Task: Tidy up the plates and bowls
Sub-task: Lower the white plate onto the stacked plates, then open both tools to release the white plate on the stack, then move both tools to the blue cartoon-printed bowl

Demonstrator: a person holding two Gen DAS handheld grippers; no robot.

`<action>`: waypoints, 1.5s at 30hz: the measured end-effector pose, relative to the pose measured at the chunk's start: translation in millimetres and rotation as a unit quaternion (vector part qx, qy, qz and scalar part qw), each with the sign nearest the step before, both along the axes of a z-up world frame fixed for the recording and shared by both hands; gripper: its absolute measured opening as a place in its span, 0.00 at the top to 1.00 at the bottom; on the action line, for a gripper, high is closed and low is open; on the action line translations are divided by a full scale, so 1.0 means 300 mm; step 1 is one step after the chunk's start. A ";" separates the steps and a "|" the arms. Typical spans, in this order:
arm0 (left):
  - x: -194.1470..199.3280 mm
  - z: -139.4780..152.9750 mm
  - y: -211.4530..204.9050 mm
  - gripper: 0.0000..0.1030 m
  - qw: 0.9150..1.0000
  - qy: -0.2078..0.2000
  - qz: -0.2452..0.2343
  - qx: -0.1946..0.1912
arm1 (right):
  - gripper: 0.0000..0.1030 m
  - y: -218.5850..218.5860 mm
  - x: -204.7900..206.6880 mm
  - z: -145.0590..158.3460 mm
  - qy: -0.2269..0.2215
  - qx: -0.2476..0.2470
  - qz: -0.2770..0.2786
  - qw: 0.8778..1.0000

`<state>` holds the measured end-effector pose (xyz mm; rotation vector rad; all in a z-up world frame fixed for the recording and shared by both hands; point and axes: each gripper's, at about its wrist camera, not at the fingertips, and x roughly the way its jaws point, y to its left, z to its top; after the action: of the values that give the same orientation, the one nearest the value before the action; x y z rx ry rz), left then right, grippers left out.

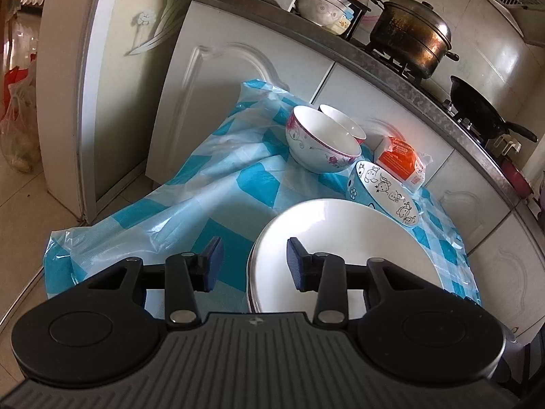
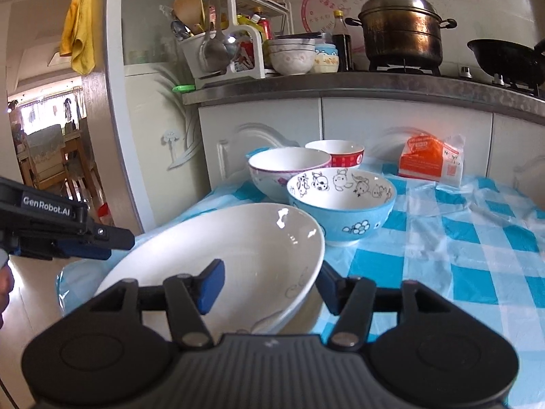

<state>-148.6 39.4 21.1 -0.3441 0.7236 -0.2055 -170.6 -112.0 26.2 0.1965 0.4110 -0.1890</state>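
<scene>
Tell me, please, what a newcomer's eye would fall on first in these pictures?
Probably the big white plate at the near edge of the blue-checked tablecloth, its rim between the open jaws of both the right gripper and the left gripper. Just behind it stands a blue cartoon bowl, with a floral bowl and a red bowl farther back. A large metal pot sits on the counter stove beyond.
</scene>
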 end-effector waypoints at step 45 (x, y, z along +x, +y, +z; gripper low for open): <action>-0.012 0.036 -0.132 0.00 0.998 0.003 -0.051 0.033 | 0.01 -0.231 -0.078 -0.017 0.045 0.072 -0.152 0.985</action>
<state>-152.2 -0.1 31.8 -0.2456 0.7522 -0.2771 -194.0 -181.4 21.0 0.3941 0.4847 -0.4703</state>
